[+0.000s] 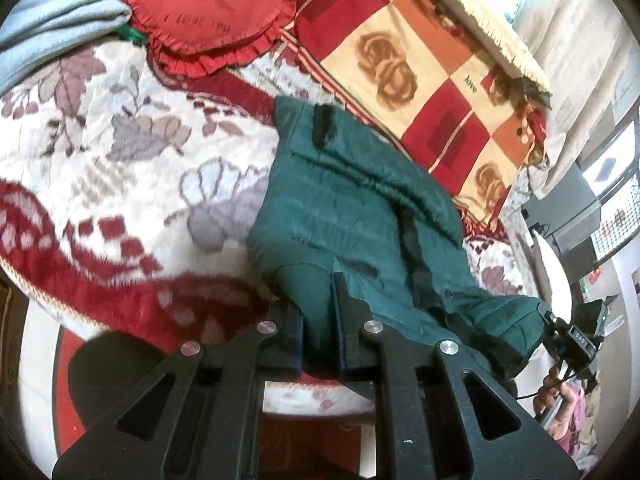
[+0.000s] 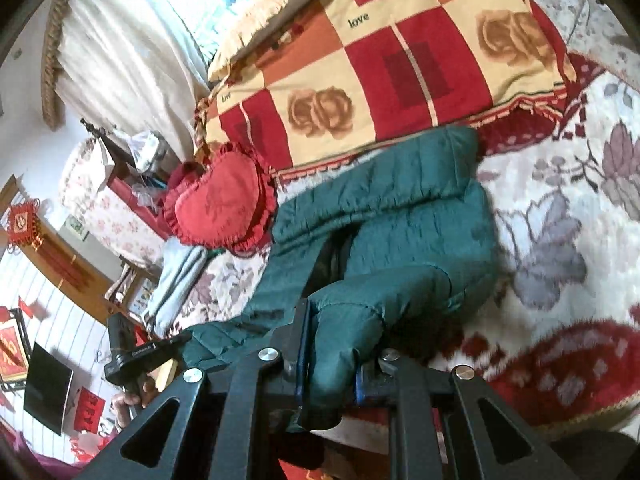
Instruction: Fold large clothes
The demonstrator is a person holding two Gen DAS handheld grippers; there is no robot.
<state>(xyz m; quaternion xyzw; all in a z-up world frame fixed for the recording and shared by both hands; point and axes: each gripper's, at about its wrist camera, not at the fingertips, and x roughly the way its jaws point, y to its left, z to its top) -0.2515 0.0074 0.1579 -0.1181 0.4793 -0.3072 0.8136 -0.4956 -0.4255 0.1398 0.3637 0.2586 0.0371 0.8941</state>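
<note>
Nearest the lens, the left gripper (image 1: 320,320) has its fingers (image 1: 347,312) clamped tight on a pinch of the green quilted jacket (image 1: 352,200). The right gripper (image 2: 332,368) likewise grips a padded fold of the same jacket (image 2: 400,232). The garment lies partly on the floral bedspread (image 1: 120,140), its far edge touching the checked rose blanket (image 1: 420,60), near a red heart cushion (image 1: 200,8).

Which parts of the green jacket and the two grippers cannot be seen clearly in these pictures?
- Left wrist view: the left gripper hides the green jacket edge it pinches.
- Right wrist view: jacket folds cover the right gripper fingertips.
- Both views: the jacket's underside lies against the floral blanket; motion blur smears its pattern.
</note>
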